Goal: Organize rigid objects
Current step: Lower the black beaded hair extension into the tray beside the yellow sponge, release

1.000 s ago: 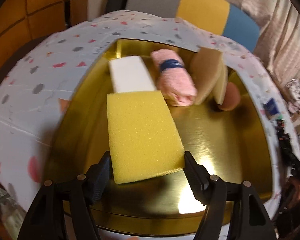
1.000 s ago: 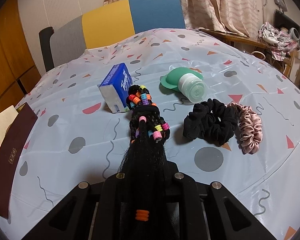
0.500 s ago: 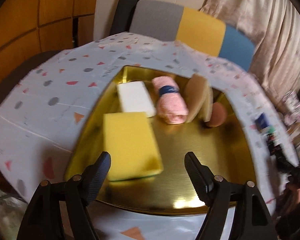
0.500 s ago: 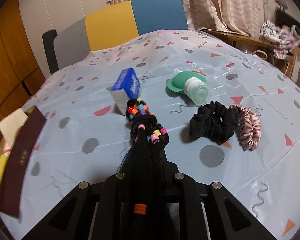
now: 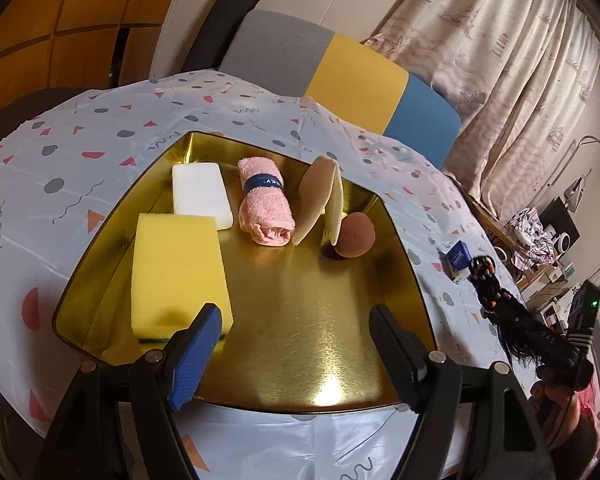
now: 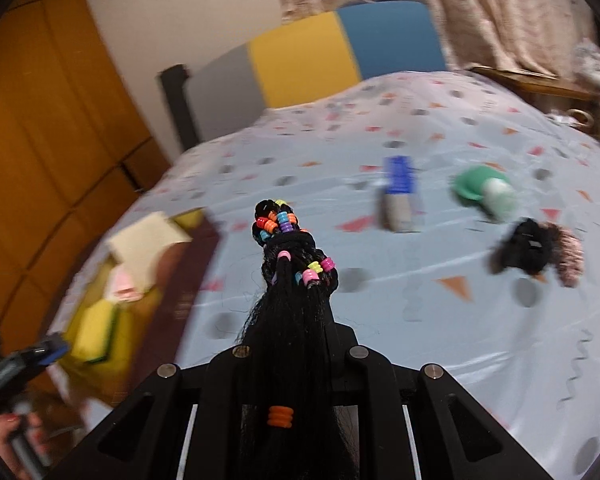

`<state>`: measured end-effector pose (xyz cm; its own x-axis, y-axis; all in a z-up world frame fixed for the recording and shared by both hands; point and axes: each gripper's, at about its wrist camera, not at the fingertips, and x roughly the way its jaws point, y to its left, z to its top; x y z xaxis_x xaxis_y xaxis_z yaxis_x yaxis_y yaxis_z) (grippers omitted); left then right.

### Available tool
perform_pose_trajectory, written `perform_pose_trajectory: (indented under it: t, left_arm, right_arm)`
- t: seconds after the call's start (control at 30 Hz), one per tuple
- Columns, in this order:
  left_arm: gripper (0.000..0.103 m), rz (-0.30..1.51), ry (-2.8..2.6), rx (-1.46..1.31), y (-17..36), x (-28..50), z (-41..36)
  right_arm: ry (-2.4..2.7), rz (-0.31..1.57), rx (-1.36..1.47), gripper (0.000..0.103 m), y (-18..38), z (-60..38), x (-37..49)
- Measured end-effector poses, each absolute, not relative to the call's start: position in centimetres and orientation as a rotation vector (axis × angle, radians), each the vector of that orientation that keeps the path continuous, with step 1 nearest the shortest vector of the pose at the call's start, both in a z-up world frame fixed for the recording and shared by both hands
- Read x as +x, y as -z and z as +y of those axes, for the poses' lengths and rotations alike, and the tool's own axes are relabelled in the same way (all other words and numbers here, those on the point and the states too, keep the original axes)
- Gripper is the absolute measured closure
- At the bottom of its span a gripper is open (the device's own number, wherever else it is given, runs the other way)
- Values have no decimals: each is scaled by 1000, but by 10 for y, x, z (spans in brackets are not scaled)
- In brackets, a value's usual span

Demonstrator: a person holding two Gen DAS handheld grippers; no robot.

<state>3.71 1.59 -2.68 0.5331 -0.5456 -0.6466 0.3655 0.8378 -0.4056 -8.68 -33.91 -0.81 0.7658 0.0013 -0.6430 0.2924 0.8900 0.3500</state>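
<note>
My left gripper [image 5: 296, 338] is open and empty, held above the near edge of a gold tray [image 5: 308, 300]. In the tray lie a yellow sponge [image 5: 178, 272], a white sponge [image 5: 200, 198], a rolled pink towel [image 5: 264, 208], two beige pads [image 5: 320, 200] and a brown ball [image 5: 354, 236]. My right gripper [image 6: 290, 320] is shut on a black braided hairpiece with coloured beads [image 6: 288, 256] and holds it above the table; it also shows at the right of the left wrist view [image 5: 496, 296].
On the patterned tablecloth [image 6: 420, 300] lie a blue tissue pack [image 6: 400, 194], a green-capped bottle [image 6: 486, 192], a black scrunchie [image 6: 526, 250] and a pink scrunchie [image 6: 568, 260]. A grey, yellow and blue chair [image 5: 340, 76] stands behind the table.
My left gripper let go of the yellow sponge in the tray, then drew back and up. My right gripper swung left with the hairpiece toward the tray.
</note>
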Motion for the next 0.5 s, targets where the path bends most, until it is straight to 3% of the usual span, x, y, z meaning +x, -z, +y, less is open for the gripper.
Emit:
perform_pose_trajectory:
  t: [0.23, 0.5]
  left_arm:
    - [26, 840, 533, -277, 28, 34, 32]
    - [26, 805, 472, -307, 25, 33, 57]
  right_arm:
    - [-66, 704, 409, 88, -17, -253, -49]
    - [-227, 819, 347, 88, -4, -168, -3]
